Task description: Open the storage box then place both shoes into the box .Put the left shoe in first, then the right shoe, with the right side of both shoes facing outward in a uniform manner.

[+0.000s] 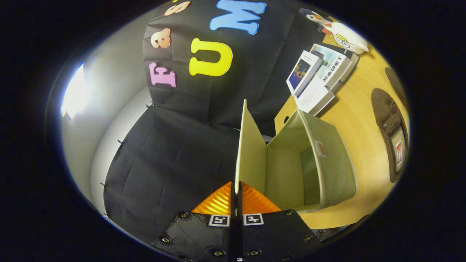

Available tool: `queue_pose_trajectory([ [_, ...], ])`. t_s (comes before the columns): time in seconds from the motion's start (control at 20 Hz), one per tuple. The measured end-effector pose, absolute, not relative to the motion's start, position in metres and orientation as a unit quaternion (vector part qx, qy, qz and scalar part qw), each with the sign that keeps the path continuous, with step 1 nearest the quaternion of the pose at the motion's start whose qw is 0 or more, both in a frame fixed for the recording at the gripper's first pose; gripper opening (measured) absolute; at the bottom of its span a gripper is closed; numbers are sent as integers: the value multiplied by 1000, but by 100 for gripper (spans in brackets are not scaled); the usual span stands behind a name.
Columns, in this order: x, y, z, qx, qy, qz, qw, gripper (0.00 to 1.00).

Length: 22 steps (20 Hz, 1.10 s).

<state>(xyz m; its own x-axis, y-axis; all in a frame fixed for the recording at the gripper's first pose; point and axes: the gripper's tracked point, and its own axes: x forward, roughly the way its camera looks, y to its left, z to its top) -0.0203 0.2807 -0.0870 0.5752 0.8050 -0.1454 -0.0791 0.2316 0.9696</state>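
Gripper (235,189) pinches the lid (247,153) edge-on, raised toward 12 o'clock; box (327,171) gapes at 2, shoes (391,134) beyond at 3

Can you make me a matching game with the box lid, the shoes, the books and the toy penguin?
Things:
1. lid
2. shoes
3. books
4. toy penguin

Places:
A. lying on the table, beside the storage box
B. pinched between the gripper fingers, swung up
C. beyond the books
D. stacked beyond the box

Pairs: 1-B, 2-A, 3-D, 4-C
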Motion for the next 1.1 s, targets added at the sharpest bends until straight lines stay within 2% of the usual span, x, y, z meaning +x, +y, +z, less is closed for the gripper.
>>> queue_pose_trajectory([
  [0.4,-22,342,-59,486,333,332,737,0],
  [0.95,-36,429,-54,422,343,347,765,0],
  [1.1,-39,450,-58,399,346,354,771,3],
])
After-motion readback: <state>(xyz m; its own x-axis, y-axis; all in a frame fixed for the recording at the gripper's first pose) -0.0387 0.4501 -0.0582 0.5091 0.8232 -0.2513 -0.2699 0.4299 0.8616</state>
